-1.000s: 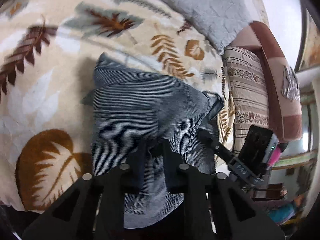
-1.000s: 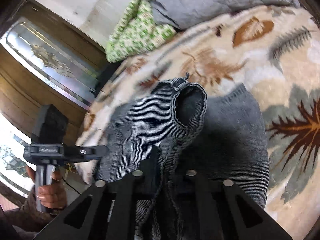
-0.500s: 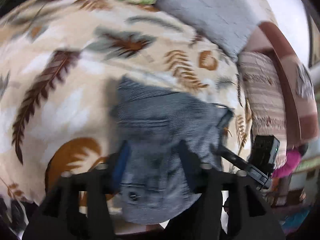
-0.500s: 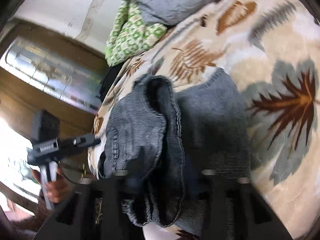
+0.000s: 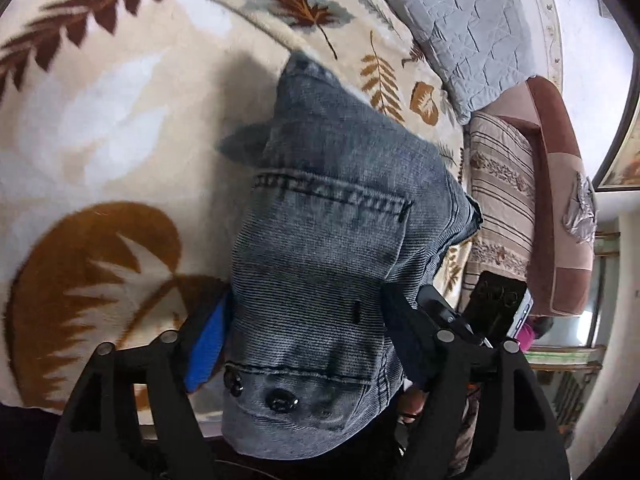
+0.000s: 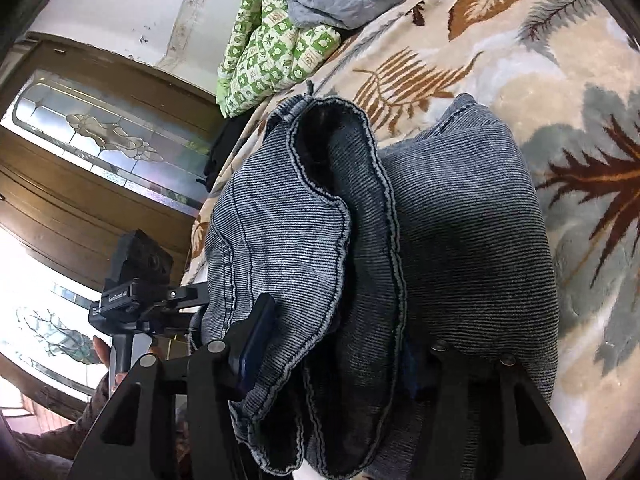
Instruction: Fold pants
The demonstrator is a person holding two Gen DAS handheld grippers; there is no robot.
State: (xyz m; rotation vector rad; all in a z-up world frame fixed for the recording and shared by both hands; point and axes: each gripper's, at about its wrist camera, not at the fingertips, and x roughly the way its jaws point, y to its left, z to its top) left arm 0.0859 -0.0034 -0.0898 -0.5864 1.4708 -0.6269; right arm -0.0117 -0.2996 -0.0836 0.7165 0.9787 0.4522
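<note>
My leaf-print blanket (image 5: pixel 100 128) covers the bed, a grey quilt (image 5: pixel 468 20) bunched at its 1 o'clock corner and a green patterned cloth (image 6: pixel 272 48) at 11 o'clock in the right wrist view. The folded denim pants (image 5: pixel 332 260) lie on the blanket at the near edge, waistband and buttons toward me, cuffs stacked on top. My left gripper (image 5: pixel 304 344) has just been opening; its jaws stand apart on either side of the waistband, pads clear of the cloth. My right gripper (image 6: pixel 340 356) also stands open, having just released, the folded hems between its fingers.
</note>
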